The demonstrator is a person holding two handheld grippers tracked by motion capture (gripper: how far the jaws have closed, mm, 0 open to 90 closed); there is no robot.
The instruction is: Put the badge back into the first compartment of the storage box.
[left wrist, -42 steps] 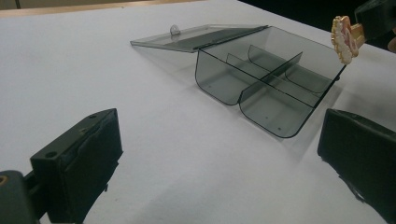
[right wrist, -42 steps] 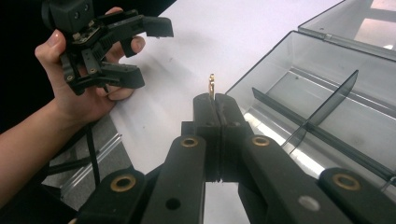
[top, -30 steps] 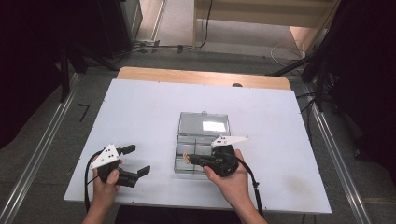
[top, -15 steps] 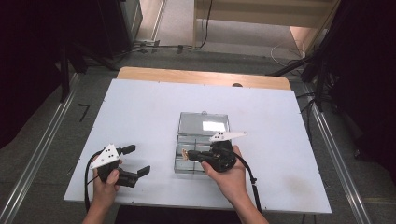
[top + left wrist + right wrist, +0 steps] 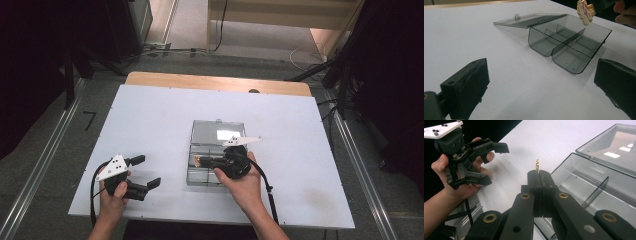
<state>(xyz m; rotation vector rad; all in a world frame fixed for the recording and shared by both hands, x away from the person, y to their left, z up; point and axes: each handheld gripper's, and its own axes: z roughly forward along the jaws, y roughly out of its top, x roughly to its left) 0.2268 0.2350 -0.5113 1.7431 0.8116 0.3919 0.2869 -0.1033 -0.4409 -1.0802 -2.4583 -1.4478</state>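
A clear smoky plastic box [image 5: 200, 176] with several compartments lies near the table's front, and its lid [image 5: 217, 131] is laid open on the far side. My right gripper [image 5: 202, 161] hovers over the box's left compartments, shut on a small flat charm [image 5: 198, 160]. The charm [image 5: 584, 9] is pink and white with a gold rim, and it hangs above the box [image 5: 566, 42]. Edge-on, the charm [image 5: 537, 165] sticks up from the right gripper [image 5: 539, 173]. My left gripper [image 5: 146, 172] rests open, left of the box. The left gripper [image 5: 541, 82] has its jaws wide apart with nothing between them.
The white table [image 5: 150, 115] has a wooden strip [image 5: 215, 82] along its far edge. Cables trail from both grippers toward the front edge. Dark floor and metal rails [image 5: 35, 165] flank the table. The other hand and the left gripper [image 5: 474, 157] show beyond the right jaws.
My right gripper has shifted slightly farther over the box with the charm still in it. The left gripper has stayed put and open.
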